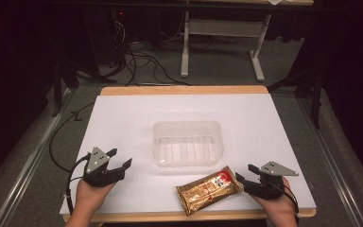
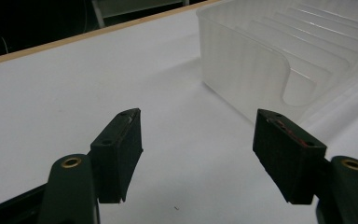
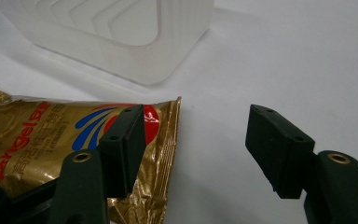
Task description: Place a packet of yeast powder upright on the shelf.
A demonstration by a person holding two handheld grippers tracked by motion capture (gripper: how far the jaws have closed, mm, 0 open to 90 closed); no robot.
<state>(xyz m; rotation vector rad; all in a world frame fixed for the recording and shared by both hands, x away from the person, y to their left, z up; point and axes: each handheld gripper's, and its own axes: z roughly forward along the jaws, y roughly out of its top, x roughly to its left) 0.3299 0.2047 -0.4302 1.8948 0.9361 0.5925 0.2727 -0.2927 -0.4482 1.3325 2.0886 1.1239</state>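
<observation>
A gold foil packet with red and blue print lies flat near the table's front edge, just in front of a clear plastic tray. My right gripper sits at the packet's right end, open. In the right gripper view its left jaw hangs over the packet's sealed end, and the right gripper has bare table under the gap; whether it touches the foil I cannot tell. My left gripper rests open at the front left, nothing between its jaws, with the tray ahead to its right.
The white table top has a wooden border. The tray's ribbed floor holds nothing. Beyond the far edge are floor cables and a white desk frame. A black cable trails off the table's left side.
</observation>
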